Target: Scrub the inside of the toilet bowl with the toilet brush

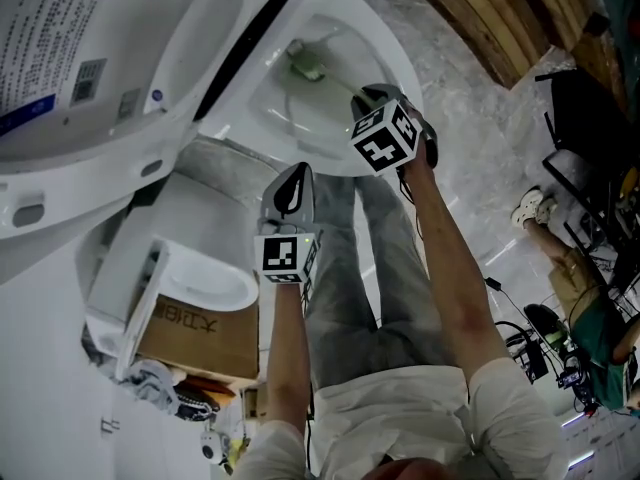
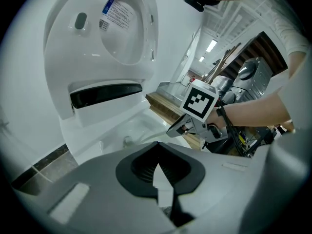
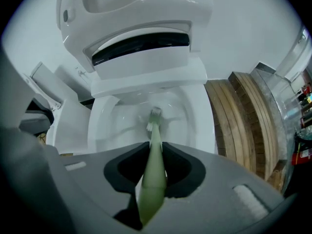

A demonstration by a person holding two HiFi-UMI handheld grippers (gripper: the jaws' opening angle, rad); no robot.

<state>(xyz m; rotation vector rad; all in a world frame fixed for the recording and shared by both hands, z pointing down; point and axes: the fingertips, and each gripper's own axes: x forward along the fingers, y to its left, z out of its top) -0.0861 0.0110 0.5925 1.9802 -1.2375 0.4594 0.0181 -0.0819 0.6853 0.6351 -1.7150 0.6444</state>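
Head view: above toilet bowl (image 1: 265, 118), steeply down. Right gripper view: close, into bowl. Left gripper view: beside, across its rim.

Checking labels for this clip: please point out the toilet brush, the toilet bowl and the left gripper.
toilet brush (image 3: 154, 147), right gripper view, on its green handle.
toilet bowl (image 3: 109, 118), right gripper view, on its inner wall.
left gripper (image 1: 291, 180), head view, at the tips of its jaws.
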